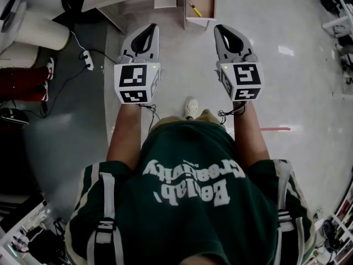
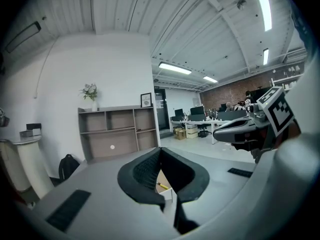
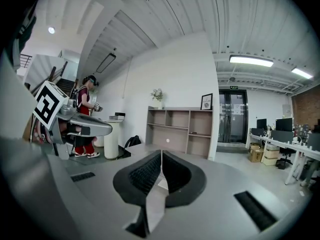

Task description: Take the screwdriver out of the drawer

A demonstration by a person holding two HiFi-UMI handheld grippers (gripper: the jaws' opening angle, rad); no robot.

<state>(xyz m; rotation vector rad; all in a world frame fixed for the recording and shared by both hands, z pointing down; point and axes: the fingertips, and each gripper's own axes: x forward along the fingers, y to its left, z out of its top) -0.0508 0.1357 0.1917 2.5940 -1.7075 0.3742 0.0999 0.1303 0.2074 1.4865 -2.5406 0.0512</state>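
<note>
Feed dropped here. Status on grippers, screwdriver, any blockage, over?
Left gripper and right gripper shut, empty, short of the drawer. Screwdriver lying in the open drawer. Nothing seen in the way.

A grey shelf unit (image 2: pixel 117 132) stands against the white wall, with a potted plant (image 2: pixel 90 91) and a framed picture (image 2: pixel 146 100) on top. A black backpack (image 2: pixel 68 166) sits on the floor near its left end. A power strip (image 1: pixel 87 60) lies near a white pedestal (image 1: pixel 39 30). Farther back stand desks (image 2: pixel 200 125), with cardboard boxes (image 2: pixel 180 133) beside them.
</note>
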